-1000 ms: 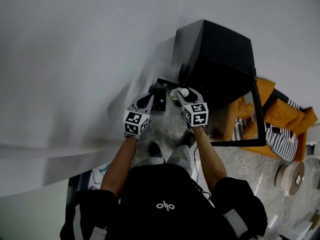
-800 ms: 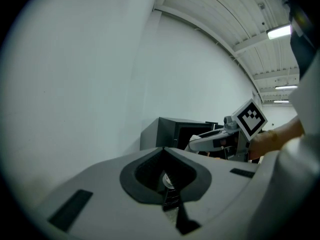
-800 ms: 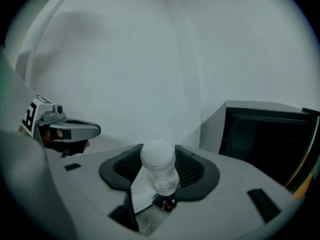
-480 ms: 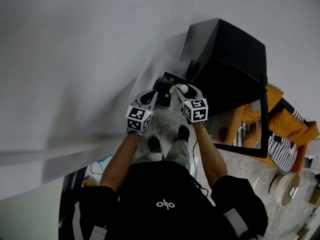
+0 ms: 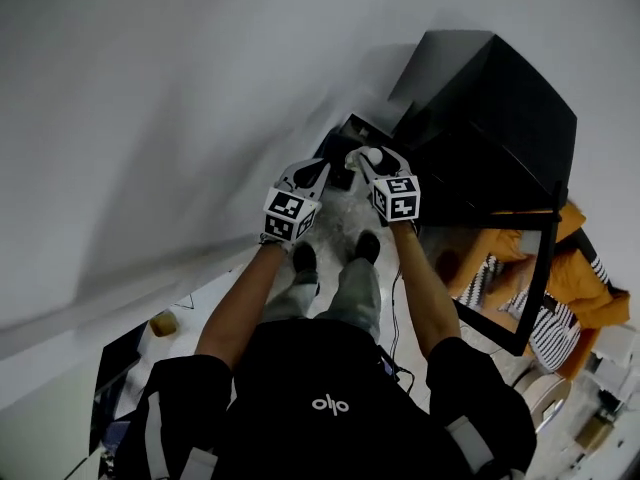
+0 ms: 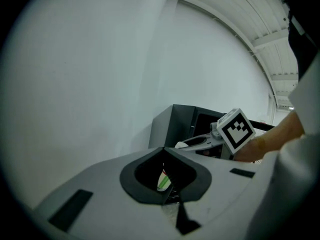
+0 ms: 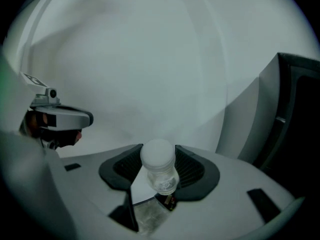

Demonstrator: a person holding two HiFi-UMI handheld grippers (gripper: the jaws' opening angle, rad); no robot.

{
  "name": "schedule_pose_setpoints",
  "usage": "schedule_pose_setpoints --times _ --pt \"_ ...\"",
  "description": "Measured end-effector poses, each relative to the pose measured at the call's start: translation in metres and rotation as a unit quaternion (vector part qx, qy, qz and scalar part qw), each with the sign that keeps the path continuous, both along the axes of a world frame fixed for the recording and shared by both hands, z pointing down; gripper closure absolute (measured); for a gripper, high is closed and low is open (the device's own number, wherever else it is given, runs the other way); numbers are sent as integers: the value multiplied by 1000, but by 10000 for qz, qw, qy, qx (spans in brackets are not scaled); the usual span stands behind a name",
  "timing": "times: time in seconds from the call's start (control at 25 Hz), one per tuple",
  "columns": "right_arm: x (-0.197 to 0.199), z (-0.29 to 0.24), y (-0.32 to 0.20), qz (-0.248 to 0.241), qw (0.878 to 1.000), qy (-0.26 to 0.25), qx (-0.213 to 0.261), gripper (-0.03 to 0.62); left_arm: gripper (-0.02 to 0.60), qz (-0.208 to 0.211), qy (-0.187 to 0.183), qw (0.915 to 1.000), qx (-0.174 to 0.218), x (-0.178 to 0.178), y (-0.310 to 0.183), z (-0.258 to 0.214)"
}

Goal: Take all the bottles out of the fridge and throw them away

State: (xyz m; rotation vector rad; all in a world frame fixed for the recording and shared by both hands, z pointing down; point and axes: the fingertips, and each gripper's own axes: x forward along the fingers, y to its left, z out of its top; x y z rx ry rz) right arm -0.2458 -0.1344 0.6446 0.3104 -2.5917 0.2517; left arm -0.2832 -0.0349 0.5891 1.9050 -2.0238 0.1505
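Matt black on the fridge, pale grey across the wall, black-and-white squares on both marker cubes. Clear with a white cap for the bottle, grey with dark pads for the right tongs. Orange on one cloth, black-and-white stripes on another.

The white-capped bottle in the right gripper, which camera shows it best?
The right gripper view: the bottle, white cap and clear neck, sits centred, clamped by the right gripper. The head view shows it only as a white dot; the left gripper view, a white sliver at that gripper's tip.
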Motion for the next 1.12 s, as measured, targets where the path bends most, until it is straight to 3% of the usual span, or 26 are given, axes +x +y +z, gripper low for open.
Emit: schedule_pose_setpoints --times 0.4,0.84,1.12 --pt "-55 103 -35 -619 9974 341 -161 388 574 -490 306 9977 -356 -37 -48 70" --pt "-85 239 -45 -995 9902 888 -427 388 574 -575 468 9953 -624 -55 -76 159" --pt "-99 273 -45 -1065 9882 982 -492 387 575 -631 517 9945 -650 -59 -75 185"
